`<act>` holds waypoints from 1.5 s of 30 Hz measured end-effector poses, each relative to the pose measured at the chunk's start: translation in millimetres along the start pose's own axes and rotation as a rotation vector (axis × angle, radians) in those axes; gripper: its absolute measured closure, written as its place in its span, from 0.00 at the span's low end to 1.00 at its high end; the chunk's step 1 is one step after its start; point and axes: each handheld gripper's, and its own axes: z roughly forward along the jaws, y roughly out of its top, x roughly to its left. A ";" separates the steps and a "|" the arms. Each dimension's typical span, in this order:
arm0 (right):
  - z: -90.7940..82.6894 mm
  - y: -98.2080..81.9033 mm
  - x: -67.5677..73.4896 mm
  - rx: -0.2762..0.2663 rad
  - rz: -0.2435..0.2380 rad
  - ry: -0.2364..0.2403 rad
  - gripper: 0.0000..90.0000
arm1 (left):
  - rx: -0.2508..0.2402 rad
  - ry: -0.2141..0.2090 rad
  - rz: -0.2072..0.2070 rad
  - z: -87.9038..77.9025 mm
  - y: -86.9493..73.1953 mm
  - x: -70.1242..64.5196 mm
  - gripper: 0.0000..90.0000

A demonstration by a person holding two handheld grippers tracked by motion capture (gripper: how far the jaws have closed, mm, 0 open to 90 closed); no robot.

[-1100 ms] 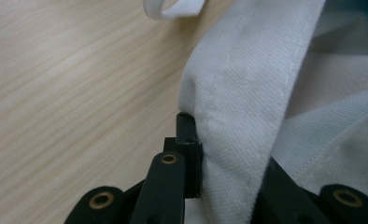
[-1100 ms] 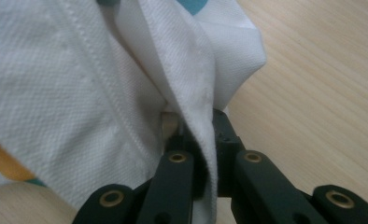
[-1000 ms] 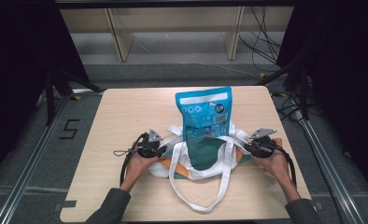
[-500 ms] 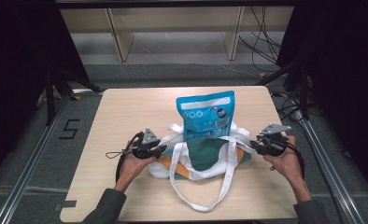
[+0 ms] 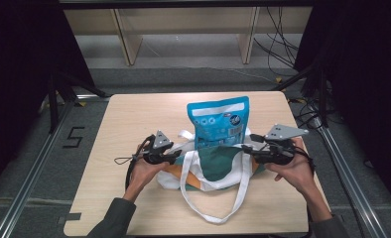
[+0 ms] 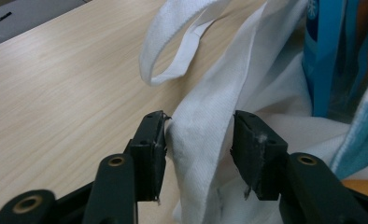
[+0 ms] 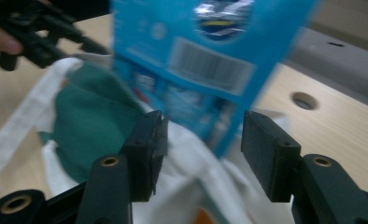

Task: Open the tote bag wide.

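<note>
A white tote bag (image 5: 218, 171) with a green and orange print lies on the wooden table (image 5: 134, 114), and a blue pouch (image 5: 218, 124) stands in its mouth. My left gripper (image 5: 177, 156) is at the bag's left edge. Its jaws have just been opening, and a fold of white cloth (image 6: 205, 112) stands loose between them in the left gripper (image 6: 198, 149) view. My right gripper (image 5: 248, 148) hovers at the bag's right edge. Its jaws have also just been opening, with nothing between them. The right gripper (image 7: 203, 154) faces the blue pouch (image 7: 205, 51) and the green cloth (image 7: 88, 116).
The bag's long white handle (image 5: 218, 210) loops toward the near table edge, and a second handle (image 6: 173, 42) curls up by the left jaw. A round hole (image 7: 305, 100) sits in the tabletop behind the pouch. Metal rails and cables flank the table.
Both grippers were shut on the bag's rim and now stand open. The right hand has lifted and drawn slightly outward. The left hand has barely moved.
</note>
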 end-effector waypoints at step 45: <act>-32.1 -11.4 -2.3 0.080 -0.082 -0.021 0.70 | -0.091 -0.185 -0.126 -27.6 27.0 -32.5 0.64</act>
